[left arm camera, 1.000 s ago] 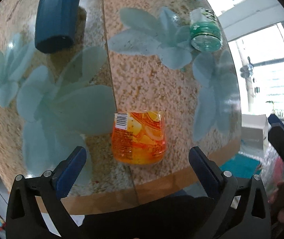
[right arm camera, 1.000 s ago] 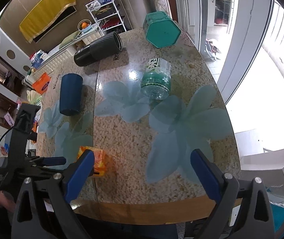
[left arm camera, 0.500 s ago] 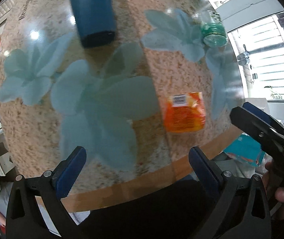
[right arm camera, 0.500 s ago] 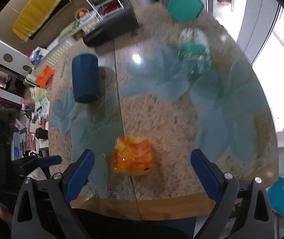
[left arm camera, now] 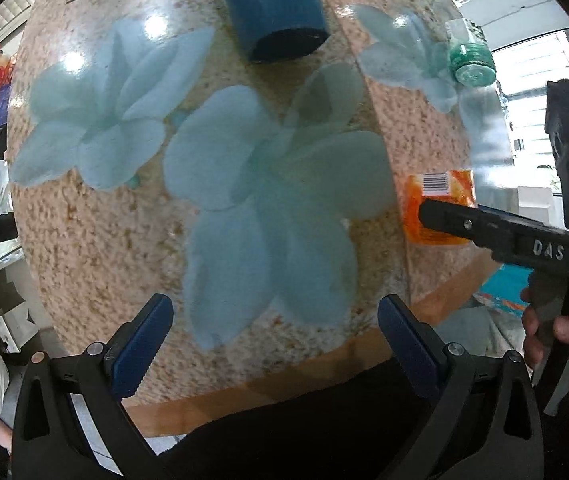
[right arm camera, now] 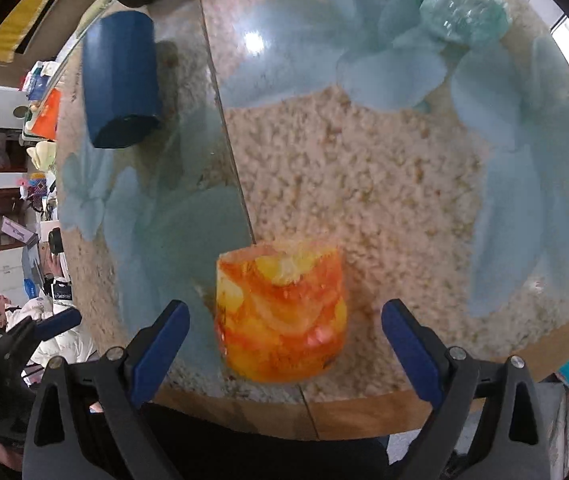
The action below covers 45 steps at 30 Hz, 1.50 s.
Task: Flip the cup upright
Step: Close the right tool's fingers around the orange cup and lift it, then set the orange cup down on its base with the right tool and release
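Fingers of both grippers gape; one orange cup (right arm camera: pixel 280 312), one blue cup (right arm camera: pixel 120 80).

The counter (left arm camera: pixel 84 220) is viewed by the left wrist camera from above its near edge, facing down and forward, with the right tongs (left arm camera: pixel 448 216) caught at the right margin. The same near edge is faced by the right wrist camera from much closer and lower. The orange cup (right arm camera: pixel 280 312) (left arm camera: pixel 440 196), the blue cup (right arm camera: pixel 120 76) (left arm camera: pixel 272 4) and the flower pattern are shared by both views.
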### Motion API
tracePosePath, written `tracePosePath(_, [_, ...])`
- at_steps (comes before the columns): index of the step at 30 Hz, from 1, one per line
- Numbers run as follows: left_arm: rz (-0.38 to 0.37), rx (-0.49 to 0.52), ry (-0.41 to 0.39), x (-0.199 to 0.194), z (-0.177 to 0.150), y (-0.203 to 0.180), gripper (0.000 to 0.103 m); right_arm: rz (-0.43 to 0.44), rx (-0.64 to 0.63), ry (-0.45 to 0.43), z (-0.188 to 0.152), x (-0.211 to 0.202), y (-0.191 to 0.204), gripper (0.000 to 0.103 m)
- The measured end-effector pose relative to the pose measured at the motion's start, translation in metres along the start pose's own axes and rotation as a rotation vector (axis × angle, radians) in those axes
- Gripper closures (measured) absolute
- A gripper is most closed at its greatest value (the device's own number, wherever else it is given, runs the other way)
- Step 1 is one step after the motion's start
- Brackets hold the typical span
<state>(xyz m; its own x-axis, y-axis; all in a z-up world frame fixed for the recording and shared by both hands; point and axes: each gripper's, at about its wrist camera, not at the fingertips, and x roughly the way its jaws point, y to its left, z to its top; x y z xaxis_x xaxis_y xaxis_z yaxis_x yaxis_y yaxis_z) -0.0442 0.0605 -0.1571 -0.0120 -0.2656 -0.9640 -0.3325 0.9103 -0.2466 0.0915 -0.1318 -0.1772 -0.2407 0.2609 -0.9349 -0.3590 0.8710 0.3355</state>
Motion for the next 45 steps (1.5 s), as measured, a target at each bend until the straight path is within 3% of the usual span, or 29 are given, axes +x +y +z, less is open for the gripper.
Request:
tracePosePath(7, [-0.032,0.007,0.014,-0.001,-0.004,0.013,0.0,-0.046,0.007,0.033,0.004,0.014,0.008,0.008])
tracePosePath(9, [-0.039,0.006,0.021,0.0,-0.004,0.014,0.0,-0.053,0.006,0.035,0.004,0.016,0.01,0.025])
tracePosePath(12, [-0.038,0.008,0.029,0.003,-0.006,0.012,0.0,-0.069,-0.002,0.058,0.002,0.023,0.01,0.037])
tracePosePath(22, [-0.026,0.005,0.016,0.002,-0.003,0.01,0.0,0.034,0.019,-0.034,-0.014,0.019,0.008,0.038])
tracePosePath(28, [-0.084,-0.007,-0.114,-0.017,0.005,0.01,0.0,0.044,-0.006,-0.174,-0.008,0.001,0.0,0.038])
tracePosePath(34, [-0.05,0.019,-0.128,-0.013,0.016,0.01,0.0,-0.009,-0.184,-0.505,-0.004,-0.021,0.006,0.038])
tracePosePath(39, [0.007,0.048,-0.154,-0.002,0.029,0.006,0.0,-0.037,-0.28,-0.678,-0.007,-0.012,0.003,0.038])
tracePosePath(42, [0.051,0.045,-0.2,0.005,0.04,0.005,0.0,-0.05,-0.322,-0.75,-0.001,-0.002,0.011,0.038])
tracePosePath(45, [0.04,0.038,-0.211,0.011,0.046,0.001,0.0,-0.064,-0.336,-0.762,0.004,0.011,0.007,0.038])
